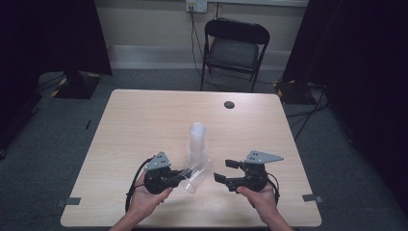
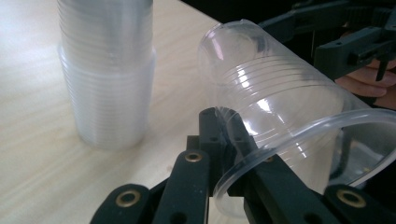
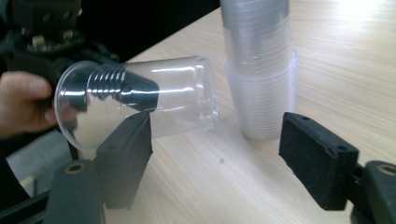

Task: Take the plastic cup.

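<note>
Left gripper (image 1: 179,179) jaws pinch clear cup (image 1: 197,175) rim beside cup stack (image 1: 197,142); right gripper (image 1: 222,171) jaws parted, empty

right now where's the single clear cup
In the high view the single cup lies tipped sideways near the table's front edge, its rim pinched in the left tool, just in front of the cup stack.

Glossy clear plastic cup (image 2: 280,107); matt pale wood-grain table (image 1: 144,120).
</note>
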{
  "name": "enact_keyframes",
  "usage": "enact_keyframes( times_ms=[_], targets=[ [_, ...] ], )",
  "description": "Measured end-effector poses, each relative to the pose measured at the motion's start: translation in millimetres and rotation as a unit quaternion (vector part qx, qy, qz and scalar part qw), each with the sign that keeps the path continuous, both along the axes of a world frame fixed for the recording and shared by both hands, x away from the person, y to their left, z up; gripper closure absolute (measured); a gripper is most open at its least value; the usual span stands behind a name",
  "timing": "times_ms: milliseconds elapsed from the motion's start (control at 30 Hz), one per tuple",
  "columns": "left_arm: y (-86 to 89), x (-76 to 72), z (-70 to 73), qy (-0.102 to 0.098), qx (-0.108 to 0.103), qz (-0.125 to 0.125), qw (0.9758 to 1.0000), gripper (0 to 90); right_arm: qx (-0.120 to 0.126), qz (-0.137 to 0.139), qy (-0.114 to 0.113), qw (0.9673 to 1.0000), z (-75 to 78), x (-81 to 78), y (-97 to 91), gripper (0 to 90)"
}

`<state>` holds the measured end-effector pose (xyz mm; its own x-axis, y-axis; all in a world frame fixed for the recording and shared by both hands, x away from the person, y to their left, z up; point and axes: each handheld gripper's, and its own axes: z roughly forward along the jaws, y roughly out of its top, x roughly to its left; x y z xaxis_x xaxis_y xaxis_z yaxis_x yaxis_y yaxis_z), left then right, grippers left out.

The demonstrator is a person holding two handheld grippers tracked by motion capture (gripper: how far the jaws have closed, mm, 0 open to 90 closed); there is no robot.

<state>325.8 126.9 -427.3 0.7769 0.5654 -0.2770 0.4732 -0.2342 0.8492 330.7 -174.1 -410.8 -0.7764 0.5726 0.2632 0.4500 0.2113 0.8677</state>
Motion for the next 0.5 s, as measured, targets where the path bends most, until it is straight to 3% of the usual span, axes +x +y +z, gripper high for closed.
enact_keyframes(
  times_ms=[233,333,433,500],
  targets=[
    [-3.2,2.9,-4.7,0.046,0.022,-0.01,0.9987,89.9,-0.05,0.027,-0.031,0.9979,-4.5,-5.2,10.6,25.3],
    [-4.3,5.1,-4.0,0.062,0.033,-0.018,0.9974,90.0,-0.073,0.041,-0.044,0.9955,-7.6,-8.0,15.9,23.6],
    [-6.1,7.8,-3.8,0.089,0.03,-0.024,0.9952,90.0,-0.093,0.056,-0.059,0.9923,-10.0,-11.3,19.5,22.8],
    [-7.2,9.6,-3.5,0.097,0.034,-0.027,0.9943,90.0,-0.108,0.064,-0.071,0.9896,-11.1,-14.2,21.8,22.4]
  ],
)
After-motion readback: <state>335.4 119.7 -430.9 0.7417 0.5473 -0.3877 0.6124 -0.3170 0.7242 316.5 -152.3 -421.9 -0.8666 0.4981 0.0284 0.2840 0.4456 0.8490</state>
